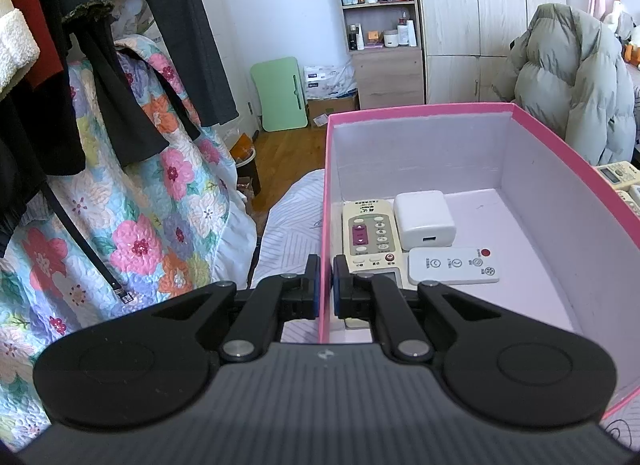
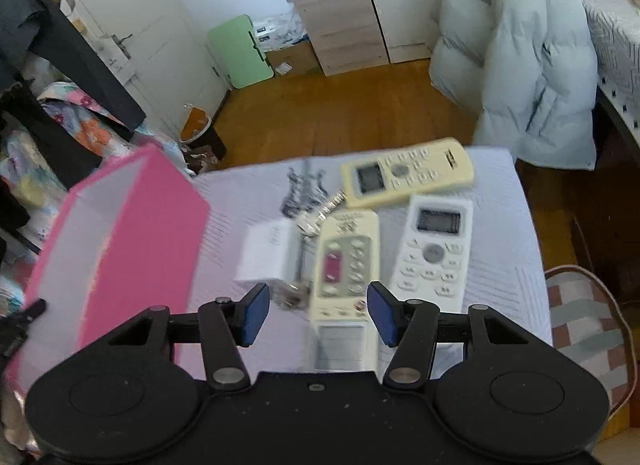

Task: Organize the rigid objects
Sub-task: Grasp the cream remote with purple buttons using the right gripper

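- Jaws of our left gripper (image 1: 326,285) pinch the thin pink wall of the cardboard box (image 1: 560,153); a cream remote (image 1: 366,233), a white charger block (image 1: 424,217) and a flat white remote (image 1: 454,265) lie inside.
- Our right gripper (image 2: 318,313) stands open, holding nothing.
- Beyond it on the ribbed cloth (image 2: 504,265) lie three blocky remotes (image 2: 434,249), with another charger (image 2: 270,257) beside the box.

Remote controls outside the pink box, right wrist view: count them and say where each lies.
3, all on the bedsheet: a cream remote farthest away, a white remote right of the right gripper, and a cream remote with a magenta panel just beyond its open jaws. Others may be hidden.
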{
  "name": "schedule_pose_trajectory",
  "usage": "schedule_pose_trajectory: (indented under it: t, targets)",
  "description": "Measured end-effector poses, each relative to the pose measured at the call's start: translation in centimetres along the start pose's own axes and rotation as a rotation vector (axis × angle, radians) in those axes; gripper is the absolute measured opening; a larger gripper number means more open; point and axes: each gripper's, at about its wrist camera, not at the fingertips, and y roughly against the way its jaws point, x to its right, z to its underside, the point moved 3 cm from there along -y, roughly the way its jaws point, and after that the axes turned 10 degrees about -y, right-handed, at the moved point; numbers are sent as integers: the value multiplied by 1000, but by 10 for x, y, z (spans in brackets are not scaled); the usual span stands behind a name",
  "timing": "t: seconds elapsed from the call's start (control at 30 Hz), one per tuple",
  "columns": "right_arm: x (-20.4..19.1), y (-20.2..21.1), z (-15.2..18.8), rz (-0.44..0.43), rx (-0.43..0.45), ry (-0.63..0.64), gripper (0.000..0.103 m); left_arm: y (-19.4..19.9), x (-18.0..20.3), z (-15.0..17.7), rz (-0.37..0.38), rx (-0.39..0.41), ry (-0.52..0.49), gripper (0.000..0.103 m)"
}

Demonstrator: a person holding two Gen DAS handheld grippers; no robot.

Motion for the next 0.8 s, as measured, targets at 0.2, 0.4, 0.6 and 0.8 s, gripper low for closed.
schedule_pose_trajectory:
  t: [0.2, 0.4, 0.6, 0.8]
  targets:
    - [0, -27, 7, -16, -9, 102, 34, -1, -1, -1, 11, -19, 2, 5]
    - [-8, -34, 10, 78, 30, 213, 40, -1, 0, -1, 5, -24, 0, 5]
    - [-9, -39, 13, 133, 58, 290, 50, -1, 1, -2, 3, -25, -2, 6]
    - [-9, -36, 14, 116, 40, 300, 55, -1, -1, -2, 3, -25, -2, 6]
